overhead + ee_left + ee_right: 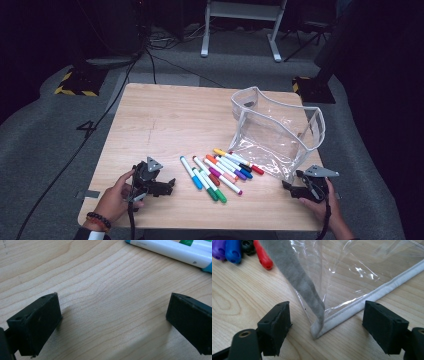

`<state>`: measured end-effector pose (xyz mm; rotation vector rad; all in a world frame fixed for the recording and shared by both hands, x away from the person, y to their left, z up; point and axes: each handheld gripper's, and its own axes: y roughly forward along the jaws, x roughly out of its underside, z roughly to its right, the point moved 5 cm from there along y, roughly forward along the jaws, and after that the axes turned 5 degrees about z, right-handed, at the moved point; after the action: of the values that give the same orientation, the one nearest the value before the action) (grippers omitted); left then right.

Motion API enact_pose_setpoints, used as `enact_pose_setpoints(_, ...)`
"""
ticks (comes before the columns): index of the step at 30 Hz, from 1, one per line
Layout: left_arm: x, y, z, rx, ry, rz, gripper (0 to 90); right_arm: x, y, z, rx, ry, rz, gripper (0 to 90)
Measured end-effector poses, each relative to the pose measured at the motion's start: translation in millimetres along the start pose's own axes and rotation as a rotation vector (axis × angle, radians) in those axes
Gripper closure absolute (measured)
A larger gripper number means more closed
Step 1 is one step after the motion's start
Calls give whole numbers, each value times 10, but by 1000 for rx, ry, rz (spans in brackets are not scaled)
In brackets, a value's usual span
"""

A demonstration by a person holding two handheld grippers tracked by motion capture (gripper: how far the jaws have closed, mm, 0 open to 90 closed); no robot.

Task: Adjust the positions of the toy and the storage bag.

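Left gripper [169, 186] and right gripper [287, 186] gape, low.

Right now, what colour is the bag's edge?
White, on the see-through bag; clearest in the right gripper view.

Overhead light bright on table [150, 120], surroundings dark. High view soft, low detail. Soft shadows under both jaws of left gripper [113, 322]. Glare streaks on clear pouch [352, 272] just ahead of right gripper [327, 325]. Marker caps [233, 251] slightly blurred at frame edge.

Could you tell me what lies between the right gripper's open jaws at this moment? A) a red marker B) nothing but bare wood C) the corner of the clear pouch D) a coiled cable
C: in the right gripper view, the right gripper stands open around the grey-trimmed corner of the clear pouch, without touching it.
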<state>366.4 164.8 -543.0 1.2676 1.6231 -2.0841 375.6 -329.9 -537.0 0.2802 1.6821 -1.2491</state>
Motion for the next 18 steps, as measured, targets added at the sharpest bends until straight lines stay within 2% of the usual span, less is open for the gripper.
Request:
enact_pose_setpoints(4,0,1,12,-13,-14,4,2,0,0,0,0,0,0,224)
enact_pose_setpoints(7,-23,25,8,27,27,1,3,0,-1,1,-2,-3,0,223)
enact_pose_setpoints(12,14,-16,38,47,48,-3,3,7,-10,1,-4,-2,-1,224)
enact_pose_setpoints(15,35,-34,113,72,78,-5,2,11,-19,0,-6,-10,1,228)
enact_pose_setpoints(16,41,-37,197,107,111,-3,1,9,-14,12,-2,0,-2,223)
enact_pose_setpoints(18,40,-37,235,117,124,-7,0,7,-11,16,-2,-1,-2,223)
